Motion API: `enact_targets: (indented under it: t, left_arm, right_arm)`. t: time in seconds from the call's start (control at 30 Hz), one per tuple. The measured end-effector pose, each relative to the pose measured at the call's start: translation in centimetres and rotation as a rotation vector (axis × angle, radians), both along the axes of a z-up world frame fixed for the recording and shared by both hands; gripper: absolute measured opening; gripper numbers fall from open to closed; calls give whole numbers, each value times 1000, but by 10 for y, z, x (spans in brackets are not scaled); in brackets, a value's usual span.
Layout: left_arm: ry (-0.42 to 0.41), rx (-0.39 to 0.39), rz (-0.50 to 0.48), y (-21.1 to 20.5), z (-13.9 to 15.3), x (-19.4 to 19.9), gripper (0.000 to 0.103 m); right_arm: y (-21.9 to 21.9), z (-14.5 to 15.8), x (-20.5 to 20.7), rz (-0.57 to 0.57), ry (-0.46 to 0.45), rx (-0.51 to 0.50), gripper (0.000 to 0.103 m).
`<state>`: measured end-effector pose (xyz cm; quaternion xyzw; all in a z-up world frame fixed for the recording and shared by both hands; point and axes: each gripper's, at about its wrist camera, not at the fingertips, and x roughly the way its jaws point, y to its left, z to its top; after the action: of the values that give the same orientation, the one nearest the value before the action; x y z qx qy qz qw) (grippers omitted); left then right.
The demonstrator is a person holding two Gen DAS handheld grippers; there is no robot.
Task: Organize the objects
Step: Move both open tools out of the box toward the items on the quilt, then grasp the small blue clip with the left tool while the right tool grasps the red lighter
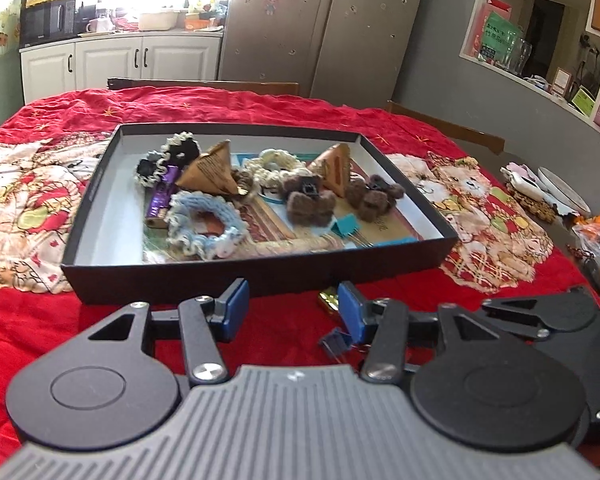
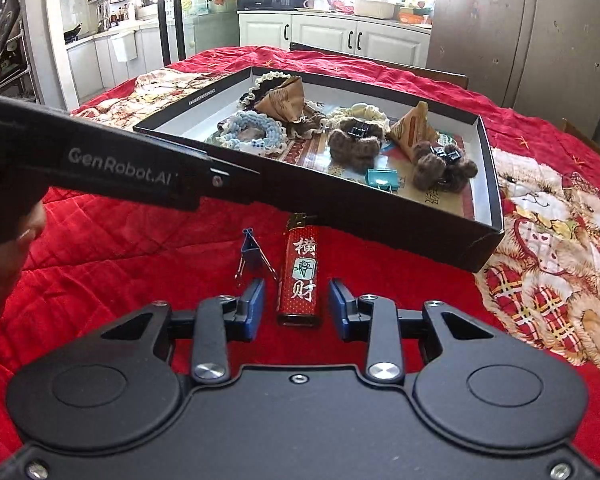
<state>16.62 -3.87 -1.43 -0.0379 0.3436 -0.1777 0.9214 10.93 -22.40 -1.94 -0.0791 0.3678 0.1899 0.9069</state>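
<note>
Lighter [image 2: 301,270], red with white characters, lay on the red tablecloth [image 2: 140,248] just before the black box [image 2: 380,216], its near end between the blue pads of the right gripper [image 2: 298,307], whose jaws stood apart and did not touch it. A blue binder clip [image 2: 251,255] stood just left of the lighter. The left gripper [image 1: 293,312] hovered unclenched and empty near the box, which held scrunchies [image 1: 198,224], paper pyramids [image 1: 212,172] and a teal clip [image 1: 344,227].
</note>
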Motion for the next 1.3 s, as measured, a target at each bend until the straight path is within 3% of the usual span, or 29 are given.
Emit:
enact_targets:
  t: [0.1, 0.8, 0.9, 1.13, 1.23, 1.3]
  left_arm:
    - [14, -3, -4, -6, -3, 0, 65]
    - [44, 31, 26, -32, -30, -9, 63]
    - [31, 43, 29, -32, -31, -13, 58]
    - [23, 58, 25, -27, -32, -17, 26]
    - [26, 49, 21, -24, -33, -17, 24]
    - [27, 46, 17, -23, -32, -17, 24]
  right_arm:
    - [-4, 0, 1, -7, 3, 2, 23]
    - [-35, 2, -24, -107, -2, -27, 23]
    - [-35, 2, -25, -108, -4, -27, 23]
    - [-34, 2, -25, -116, -11, -19, 25]
    - [-33, 3, -22, -122, -26, -22, 36]
    - [-31, 3, -19, -123, -33, -27, 37]
